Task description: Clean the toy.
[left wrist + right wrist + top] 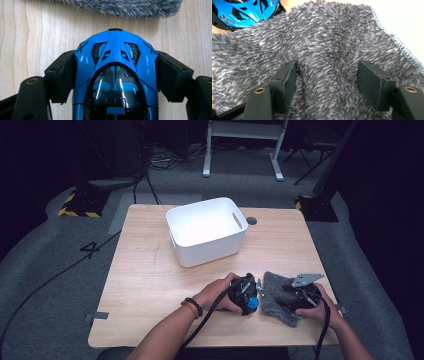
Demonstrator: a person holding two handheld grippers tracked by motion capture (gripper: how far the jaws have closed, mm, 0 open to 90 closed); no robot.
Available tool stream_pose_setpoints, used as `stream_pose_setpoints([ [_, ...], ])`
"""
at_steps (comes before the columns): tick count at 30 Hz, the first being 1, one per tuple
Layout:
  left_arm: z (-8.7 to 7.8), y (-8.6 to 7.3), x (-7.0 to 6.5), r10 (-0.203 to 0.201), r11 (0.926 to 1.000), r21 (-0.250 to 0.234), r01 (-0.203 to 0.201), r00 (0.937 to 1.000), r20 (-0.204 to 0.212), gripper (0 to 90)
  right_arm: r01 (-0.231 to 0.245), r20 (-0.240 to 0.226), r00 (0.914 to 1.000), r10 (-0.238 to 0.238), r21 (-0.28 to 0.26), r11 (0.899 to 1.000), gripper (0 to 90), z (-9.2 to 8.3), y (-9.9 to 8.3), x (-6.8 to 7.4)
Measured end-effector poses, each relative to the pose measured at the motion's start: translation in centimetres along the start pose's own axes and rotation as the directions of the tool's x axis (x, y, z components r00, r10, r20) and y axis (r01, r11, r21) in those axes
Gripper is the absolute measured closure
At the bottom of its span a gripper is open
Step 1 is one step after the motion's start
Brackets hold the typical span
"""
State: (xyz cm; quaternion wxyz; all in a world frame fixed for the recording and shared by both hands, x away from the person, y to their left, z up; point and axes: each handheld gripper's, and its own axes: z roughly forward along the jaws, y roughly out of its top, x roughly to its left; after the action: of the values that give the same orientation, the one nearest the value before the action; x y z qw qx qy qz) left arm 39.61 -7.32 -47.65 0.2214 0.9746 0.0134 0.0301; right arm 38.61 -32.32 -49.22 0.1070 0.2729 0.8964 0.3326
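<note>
- While clamped by the left gripper (pixel 115 75) on both flanks, the blue toy car (pixel 115 70) sits on the wooden desk (pixel 145 280), nose toward the fluffy grey cloth (pixel 120 7) just ahead.
- Seen from the high view: left gripper (pixel 248 296) closed on the blue toy car (pixel 252 302), just beside the near left edge of the grey cloth (pixel 277 292).
- Right gripper (pixel 327 82): open wide, one raised fold of the cloth (pixel 324 50) between the pads, not yet pinched as far as can be judged.
- White plastic bin (pixel 207 230) well apart, toward the far side of the desk, with nothing visible inside.
- Possible slip: glossy, rounded car body, so a squeeze on the sloping sides could push the car forward out of the pads during a lift.
- Possible snag: car nose so near the long pile that a forward move could drag the cloth.
- Possible weak grasp on the right: closing on loose pile alone, not on the fold, could let the cloth drop back.
</note>
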Motion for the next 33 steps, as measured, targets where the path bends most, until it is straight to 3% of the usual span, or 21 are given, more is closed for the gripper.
stream_pose_setpoints([
  [4,-0.9,-0.3,0.1,-0.02,0.9972,-0.073,0.02,0.9998,-0.001,24.6,0.001,-0.001,1.0,-0.001,0.0,1.0,33.0,0.0,0.0,0.0],
  [7,-2.5,-0.5,0.2,-0.031,0.9905,-0.135,0.027,0.999,-0.031,24.6,0.002,-0.002,1.0,-0.002,0.0,1.0,33.0,0.0,0.0,0.0],
  [12,-5.2,-1.5,0.2,-0.054,0.9732,-0.227,0.038,0.9966,-0.063,24.9,0.007,-0.001,1.0,-0.007,0.006,1.0,33.6,0.0,0.1,0.0],
  [14,-6.4,-2.1,0.1,-0.064,0.9618,-0.27,0.044,0.9959,-0.065,25.3,0.005,-0.002,1.0,-0.005,0.008,1.0,33.5,0.0,0.1,0.0],
  [18,-7.9,-3.2,-0.1,-0.08,0.946,-0.32,0.053,0.9942,-0.072,25.2,0.008,-0.001,1.0,-0.008,0.013,1.0,33.3,0.0,0.2,0.0],
  [23,-8.8,-4.5,-0.3,-0.1,0.9296,-0.363,0.063,0.9915,-0.084,25.2,0.019,0.006,0.9998,-0.019,0.024,1.0,32.9,0.0,0.4,0.1],
  [26,-9.2,-5.4,-0.3,-0.126,0.9151,-0.394,0.088,0.9893,-0.073,25.3,0.022,0.009,0.9997,-0.022,0.027,0.999,32.9,0.0,0.4,0.1],
  [29,-9.6,-6.1,-0.3,-0.137,0.9056,-0.413,0.097,0.9881,-0.069,25.3,0.026,0.01,0.9996,-0.026,0.033,0.999,32.5,0.0,0.5,0.1],
  [33,-10.1,-6.6,-0.4,-0.136,0.8925,-0.442,0.089,0.988,-0.074,25.4,0.029,0.02,0.9994,-0.03,0.036,0.999,31.7,-0.1,0.8,0.3],
])
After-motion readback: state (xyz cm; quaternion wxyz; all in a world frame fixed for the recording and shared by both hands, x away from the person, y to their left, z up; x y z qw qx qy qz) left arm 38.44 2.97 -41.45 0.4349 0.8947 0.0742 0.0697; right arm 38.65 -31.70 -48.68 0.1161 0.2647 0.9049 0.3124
